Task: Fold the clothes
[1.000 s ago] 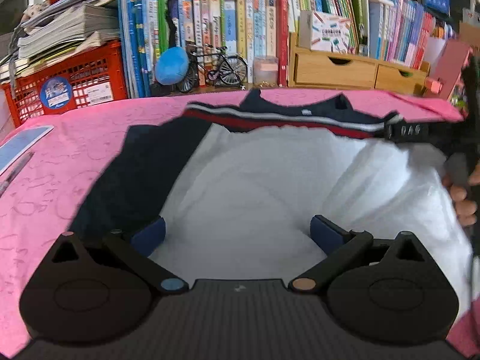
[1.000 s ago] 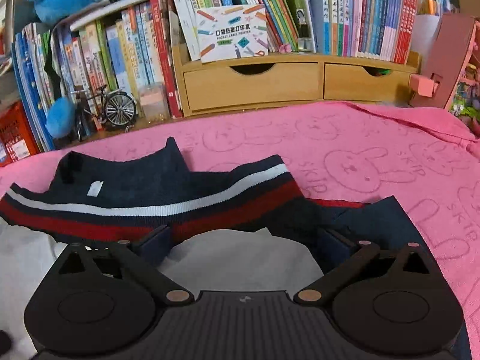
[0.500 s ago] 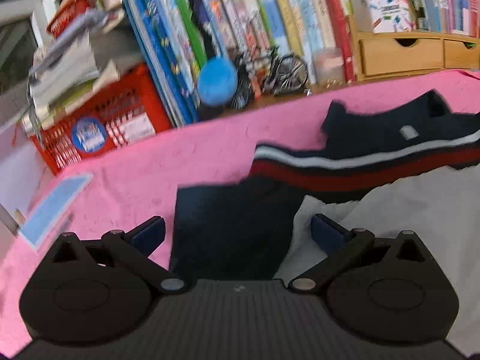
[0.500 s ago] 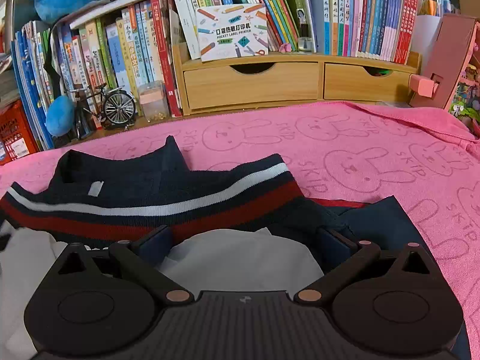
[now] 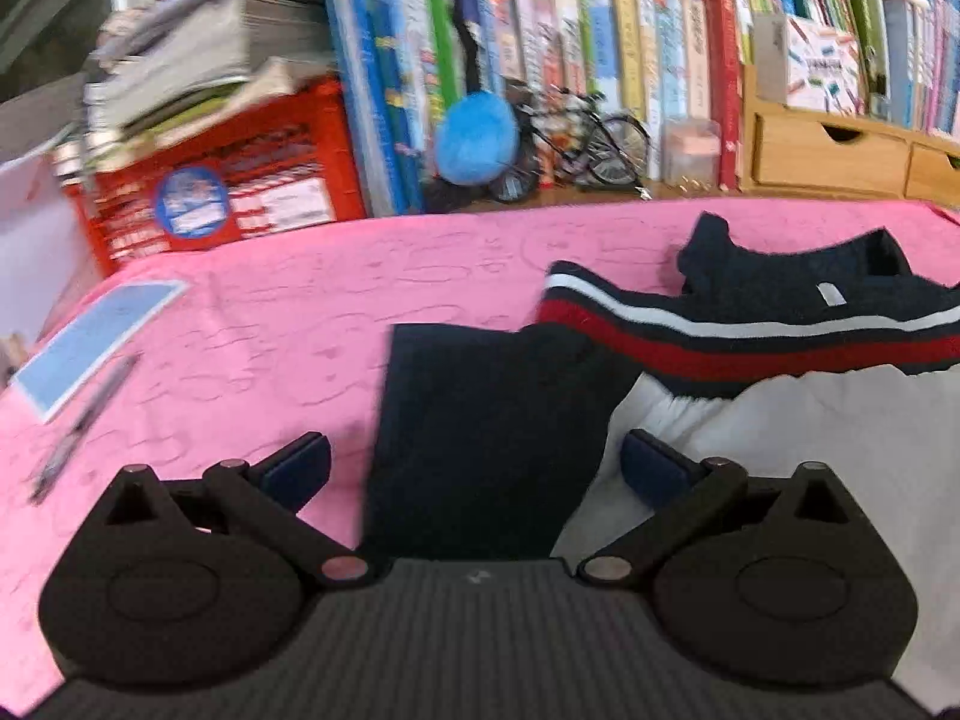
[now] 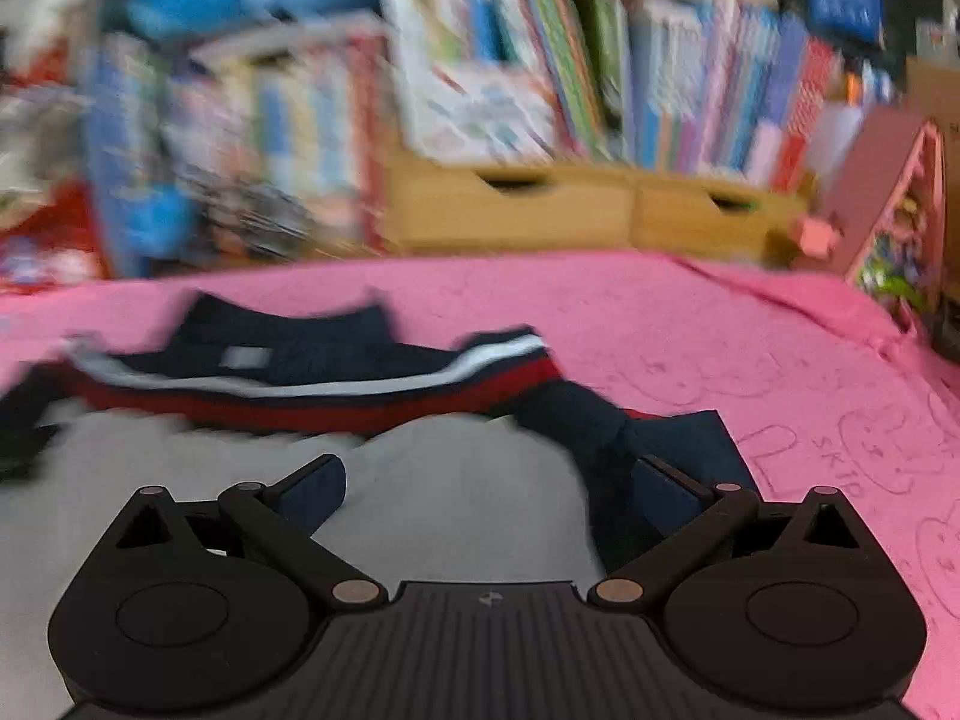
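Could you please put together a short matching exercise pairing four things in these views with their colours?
Things:
1. Crate
2. Cloth
3. Drawers
4. Pompom

Colours:
A. Blue
B. Pale wood
C. Red
D. Pink

Pairs: 1-C, 2-D, 3-B, 4-A
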Demonstrator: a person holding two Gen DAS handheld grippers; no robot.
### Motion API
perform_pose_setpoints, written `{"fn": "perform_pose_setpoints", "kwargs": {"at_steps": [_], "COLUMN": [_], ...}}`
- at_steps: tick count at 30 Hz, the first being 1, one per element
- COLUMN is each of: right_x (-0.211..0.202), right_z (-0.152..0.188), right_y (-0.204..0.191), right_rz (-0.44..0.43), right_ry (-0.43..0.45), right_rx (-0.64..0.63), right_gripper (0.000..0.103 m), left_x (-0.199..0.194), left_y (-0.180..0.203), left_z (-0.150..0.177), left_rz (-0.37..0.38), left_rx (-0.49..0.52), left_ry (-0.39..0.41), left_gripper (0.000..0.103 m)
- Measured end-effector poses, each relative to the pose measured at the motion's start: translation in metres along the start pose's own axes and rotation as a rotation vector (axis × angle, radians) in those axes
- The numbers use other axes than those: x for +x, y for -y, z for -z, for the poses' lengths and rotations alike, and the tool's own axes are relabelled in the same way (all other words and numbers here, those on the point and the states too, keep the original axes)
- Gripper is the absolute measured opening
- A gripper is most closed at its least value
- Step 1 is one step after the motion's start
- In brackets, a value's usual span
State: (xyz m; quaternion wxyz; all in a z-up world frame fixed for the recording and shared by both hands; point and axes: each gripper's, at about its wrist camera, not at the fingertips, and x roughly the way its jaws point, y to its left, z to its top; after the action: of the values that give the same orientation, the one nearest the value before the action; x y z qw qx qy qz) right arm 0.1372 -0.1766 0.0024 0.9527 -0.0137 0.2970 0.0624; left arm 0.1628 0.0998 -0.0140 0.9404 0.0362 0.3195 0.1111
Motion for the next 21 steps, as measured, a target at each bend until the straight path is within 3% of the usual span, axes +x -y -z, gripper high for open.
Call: {"fn": "perform_pose_setpoints", "kwargs": {"at_steps": [4, 8, 10, 13, 16, 21], "right_x": [-0.061, -0.068, -0.062, -0.065, -0.079, -0.066], "right_z": [0.039, 0.075, 0.084, 0.082, 0.078, 0.094], "right_y": [-0.03, -0.065, -0.072, -0.067, -0.063, -0.067], "right_rz": [-0.046, 0.0, 0.031, 0.01, -0.043, -0.067], "right_ry": [0.052, 0.025, 0.007, 0.004, 0.052, 0.005], "right_rx": [-0.112, -0.254, -0.269, -0.185, -0.129, -0.129], "right_gripper": [0.103, 0.103, 0.103, 0.103, 0.103, 0.103], "left_x": [-0.046, -0.092, -0.102, -0.109, -0.103, -0.081], "left_y": [0.004, 0.031, 0.05, 0.078, 0.093, 0.106], "left_z": [0.006, 0.013, 0.019, 0.028, 0.037, 0.042], "left_rz": [0.046, 0.174, 0.225, 0.283, 0.277, 0.28], "left_rx": [0.01, 0.115, 0.193, 0.302, 0.345, 0.38], "left_ry": [0.088, 0.161, 0.156, 0.133, 0.115, 0.04], "left_gripper": [0.103, 0.103, 0.103, 0.103, 0.103, 0.103]}}
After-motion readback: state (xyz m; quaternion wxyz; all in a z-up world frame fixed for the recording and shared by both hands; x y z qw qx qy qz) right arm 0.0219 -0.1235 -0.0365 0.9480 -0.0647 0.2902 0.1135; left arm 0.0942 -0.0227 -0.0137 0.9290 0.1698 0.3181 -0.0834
